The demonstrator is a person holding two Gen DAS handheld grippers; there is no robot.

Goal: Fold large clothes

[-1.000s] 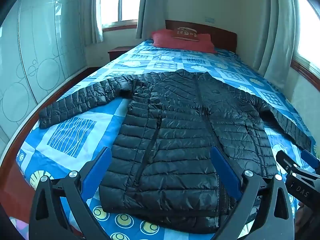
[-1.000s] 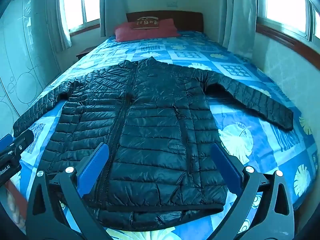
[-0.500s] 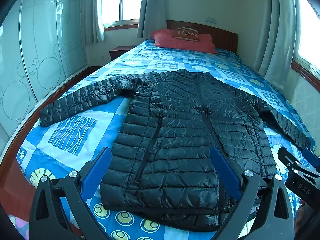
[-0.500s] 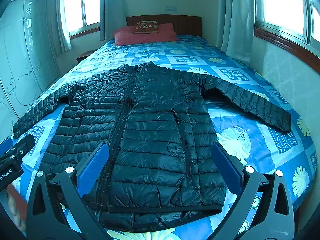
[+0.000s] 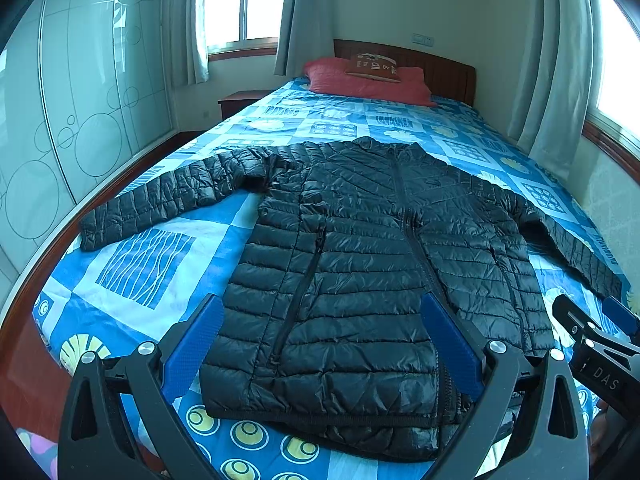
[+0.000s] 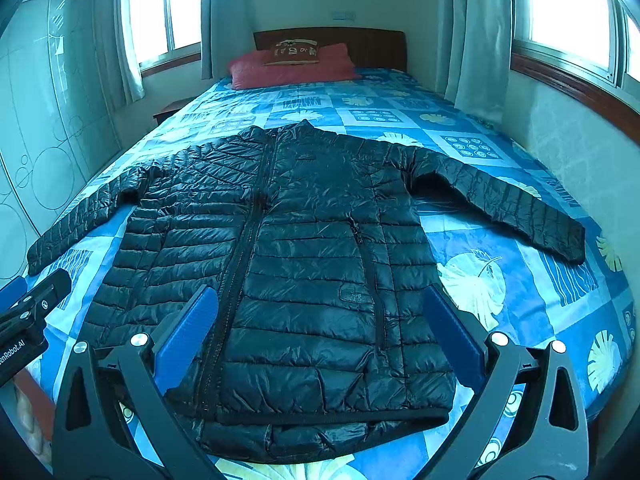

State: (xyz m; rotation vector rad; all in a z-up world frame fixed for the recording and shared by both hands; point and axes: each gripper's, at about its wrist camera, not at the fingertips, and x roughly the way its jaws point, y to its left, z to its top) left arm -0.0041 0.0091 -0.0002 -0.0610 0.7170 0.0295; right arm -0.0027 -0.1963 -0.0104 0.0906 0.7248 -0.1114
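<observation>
Black puffer jacket (image 5: 360,264) lies flat, sleeves spread, mid-frame on the blue patterned bed (image 5: 152,256); left gripper (image 5: 320,344) and right gripper (image 6: 320,340) hover at its hem, fingers spread, holding nothing.

On my right gripper (image 5: 600,360) I read "DAS"; on my left gripper (image 6: 24,328), "enRobot.AI", cut off.

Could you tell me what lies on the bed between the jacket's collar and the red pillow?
Nothing: only bare patterned bedspread lies between the black jacket and the red pillow, as the right wrist view shows.
</observation>
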